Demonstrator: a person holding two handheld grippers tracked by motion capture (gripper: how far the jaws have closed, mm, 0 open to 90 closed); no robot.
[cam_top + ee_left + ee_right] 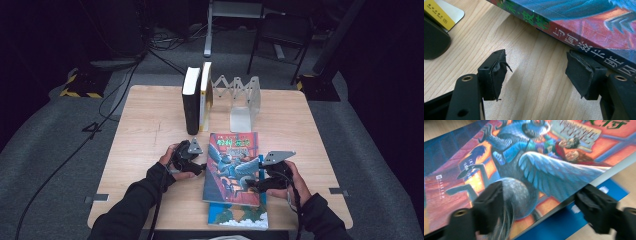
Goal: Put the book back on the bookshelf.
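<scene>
Red book (233, 167) lies flat on a blue book (239, 216) at the near edge of the table (150, 125), long axis running from the person toward the bookend (245, 102), where two books (196, 97) already stand upright. Spine faces the left gripper (196, 161), which sits just beside it on the table side: in the left gripper view the jaws stand roughly half open over bare wood, nothing between them, one pad (579, 72) close under the spine, contact not clear. Right gripper (260, 184) is at the red book's opposite long edge, near corner; in the right gripper view its jaws straddle that edge, one above the cover, one beside the blue book, partly open, pads not seen pressing. Judgement: right is better placed to pinch; lift likely starts from that edge, left steadying the spine
</scene>
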